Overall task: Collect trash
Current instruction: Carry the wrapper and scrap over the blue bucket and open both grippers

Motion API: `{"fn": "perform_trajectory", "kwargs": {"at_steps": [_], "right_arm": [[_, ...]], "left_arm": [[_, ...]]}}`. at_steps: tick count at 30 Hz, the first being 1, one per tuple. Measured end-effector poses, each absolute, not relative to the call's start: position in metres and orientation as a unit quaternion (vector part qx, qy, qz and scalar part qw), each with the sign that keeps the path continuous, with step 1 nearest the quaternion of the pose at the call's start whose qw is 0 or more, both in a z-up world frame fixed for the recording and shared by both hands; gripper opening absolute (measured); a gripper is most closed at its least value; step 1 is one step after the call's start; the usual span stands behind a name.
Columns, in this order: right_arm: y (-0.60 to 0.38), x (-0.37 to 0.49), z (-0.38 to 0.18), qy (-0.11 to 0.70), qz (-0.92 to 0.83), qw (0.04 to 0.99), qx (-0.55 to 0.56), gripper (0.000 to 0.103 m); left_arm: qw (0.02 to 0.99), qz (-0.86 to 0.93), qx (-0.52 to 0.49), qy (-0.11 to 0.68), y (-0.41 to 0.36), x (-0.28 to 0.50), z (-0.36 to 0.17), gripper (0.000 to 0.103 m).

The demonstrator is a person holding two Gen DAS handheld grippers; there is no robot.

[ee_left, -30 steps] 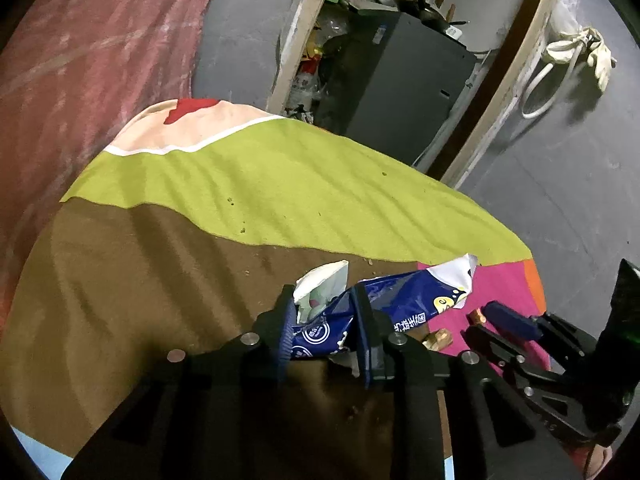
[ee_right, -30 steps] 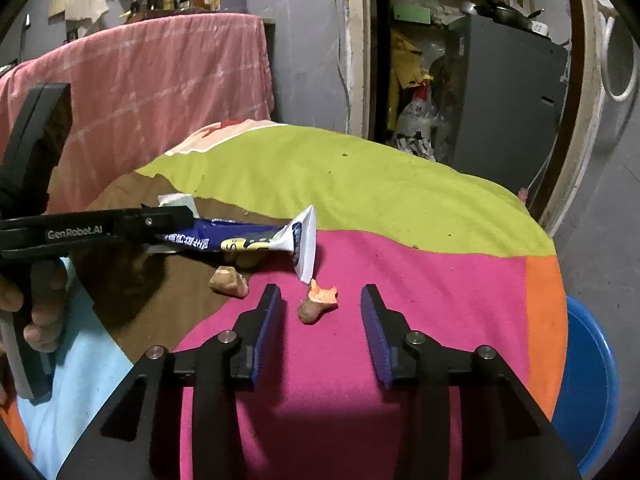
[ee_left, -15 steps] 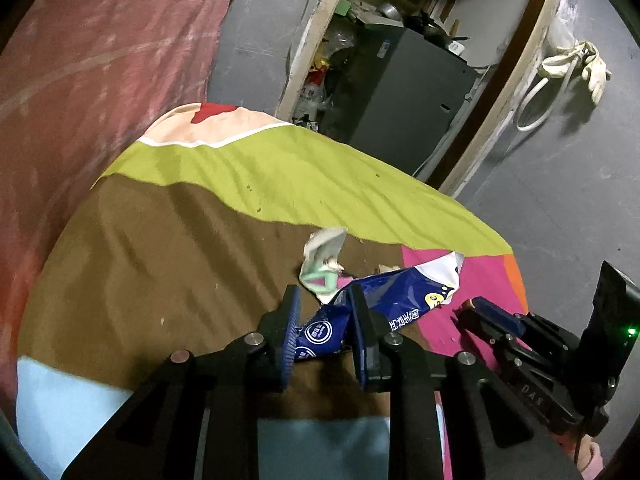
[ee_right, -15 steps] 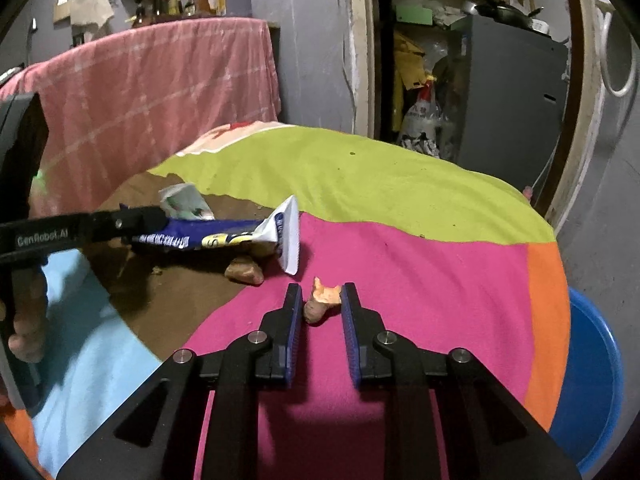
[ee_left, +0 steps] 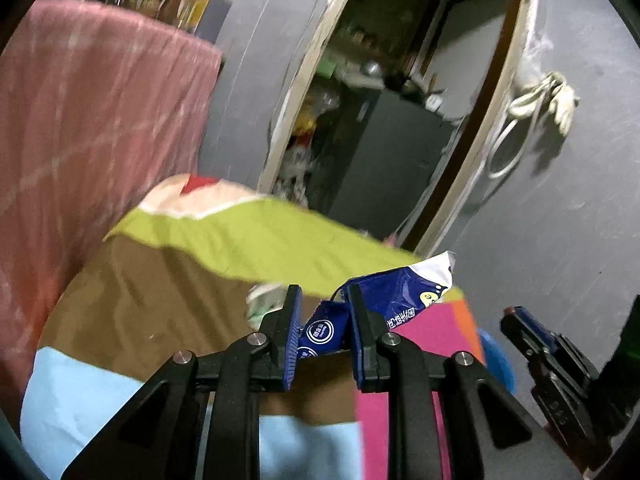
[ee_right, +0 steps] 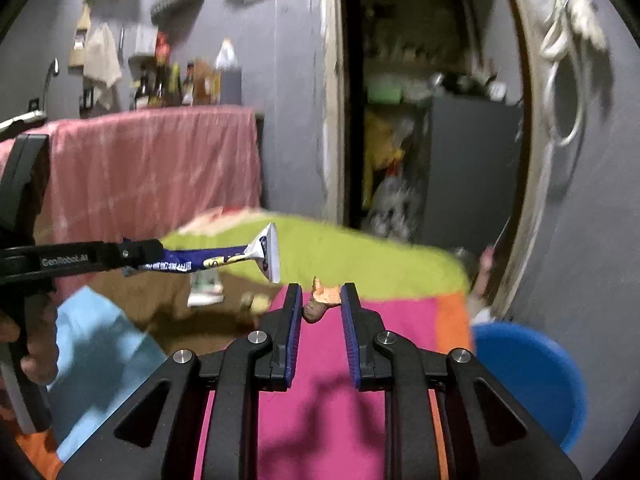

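My left gripper [ee_left: 323, 312] is shut on a blue and white snack wrapper [ee_left: 394, 294] and holds it above the table; the wrapper also shows in the right wrist view [ee_right: 224, 258]. My right gripper [ee_right: 320, 304] is shut on a small orange-brown food scrap [ee_right: 320, 304], lifted above the pink part of the cloth. A crumpled white and green wrapper [ee_right: 205, 287] and a small brown scrap [ee_right: 256, 301] lie on the brown part of the cloth. The white wrapper also shows behind my left fingers [ee_left: 264, 300].
A round table wears a cloth [ee_right: 360, 256] of green, brown, pink, light blue and orange patches. A blue bin [ee_right: 528, 376] stands on the floor at the table's right. A pink-draped counter [ee_right: 152, 168] stands behind, a dark cabinet [ee_right: 472, 168] in the doorway.
Both grippers have risen from the table, the left with the blue wrapper, the right with the food scrap. The white wrapper and one brown scrap stay on the cloth.
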State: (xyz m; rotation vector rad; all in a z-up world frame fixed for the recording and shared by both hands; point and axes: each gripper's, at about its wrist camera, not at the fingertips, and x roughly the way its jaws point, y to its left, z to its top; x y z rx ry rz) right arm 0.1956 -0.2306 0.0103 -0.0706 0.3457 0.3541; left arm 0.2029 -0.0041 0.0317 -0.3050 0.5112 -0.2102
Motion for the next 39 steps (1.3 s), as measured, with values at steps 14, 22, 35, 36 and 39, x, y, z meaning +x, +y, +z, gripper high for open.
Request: {"fn": "perform_trajectory", "kwargs": {"at_steps": [14,22,35,36,39], "right_arm": [[-0.299,0.139,0.087,0.01,0.079,0.996,-0.045,0.018],[-0.348,0.126,0.095,-0.023,0.03,0.998,-0.048,0.018],[-0.408,0.135,0.064,-0.012,-0.022,0.999,-0.032,0.018],[-0.412,0.138,0.06,-0.006,-0.023,0.999,-0.029,0.018],[-0.421,0.145,0.048,0.013,-0.022,1.0,-0.017,0.018]], "left_arm": [[0.973,-0.159,-0.14,0.096,-0.103,0.176,0.093,0.018],[0.972,-0.194,-0.12,0.053,-0.169,0.172,0.104,0.018],[0.976,-0.196,-0.075,0.061,-0.243,0.191,0.069,0.018],[0.976,-0.196,-0.073,0.067,-0.245,0.194,0.066,0.018],[0.974,-0.195,-0.07,0.093,-0.255,0.204,0.053,0.018]]}}
